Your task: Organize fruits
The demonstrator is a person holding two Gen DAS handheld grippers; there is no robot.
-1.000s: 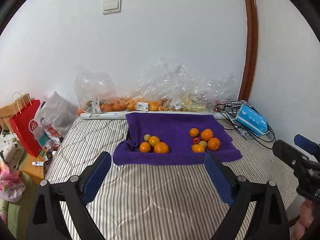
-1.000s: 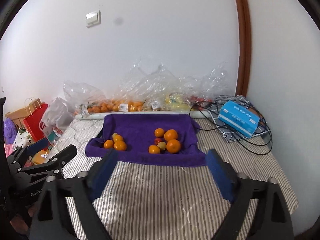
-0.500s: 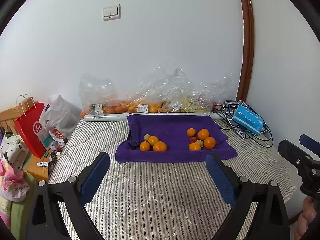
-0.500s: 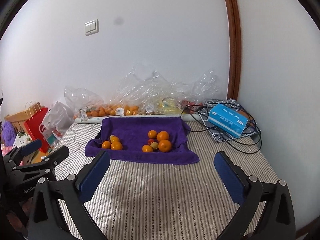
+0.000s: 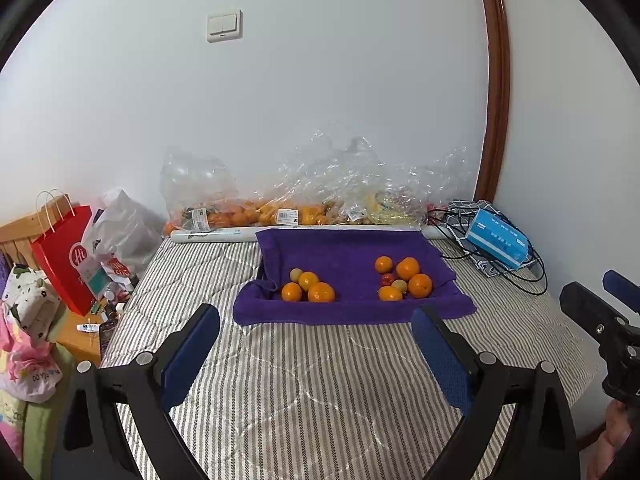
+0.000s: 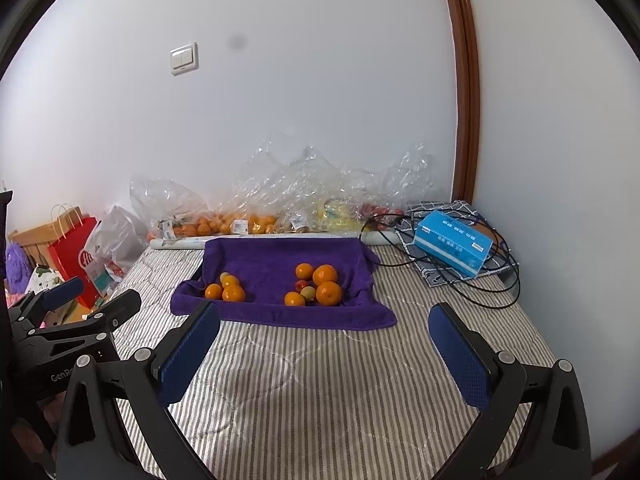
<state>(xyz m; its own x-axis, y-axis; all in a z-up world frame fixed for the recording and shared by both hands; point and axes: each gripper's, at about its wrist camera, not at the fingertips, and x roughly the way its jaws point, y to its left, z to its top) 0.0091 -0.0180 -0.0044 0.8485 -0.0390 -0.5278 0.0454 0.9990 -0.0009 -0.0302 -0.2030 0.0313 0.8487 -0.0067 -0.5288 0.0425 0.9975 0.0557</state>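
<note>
Left black gripper with blue pads (image 5: pixel 316 340) and right black gripper with blue pads (image 6: pixel 324 340) both spread wide, holding nothing, above near striped grey mattress (image 5: pixel 320 380). Round orange fruits in two clusters, left (image 5: pixel 308 287) and right (image 5: pixel 404 280), on far purple towel (image 5: pixel 344 252).
</note>
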